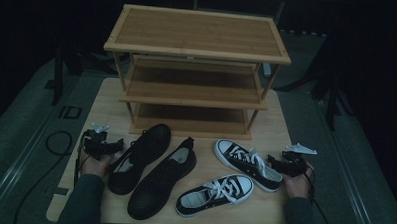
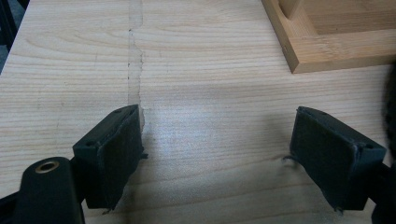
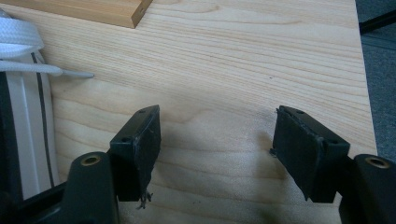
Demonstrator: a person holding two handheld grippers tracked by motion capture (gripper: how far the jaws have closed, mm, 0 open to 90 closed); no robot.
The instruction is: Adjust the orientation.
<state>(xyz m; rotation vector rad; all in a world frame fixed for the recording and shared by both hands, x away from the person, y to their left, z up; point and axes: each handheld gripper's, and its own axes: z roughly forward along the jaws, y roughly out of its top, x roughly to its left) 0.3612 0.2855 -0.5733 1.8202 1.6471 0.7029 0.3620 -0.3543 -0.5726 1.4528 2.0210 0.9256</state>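
No readable brand is showing. The left gripper (image 2: 217,154) and right gripper (image 3: 217,149) are resting with jaws apart, empty; the right gripper view is showing a white lace (image 3: 18,39) of the near sneaker (image 1: 247,162).

High view dim, murky, surroundings near black; both gripper views bright, sharp, soft shadows beneath jaws.
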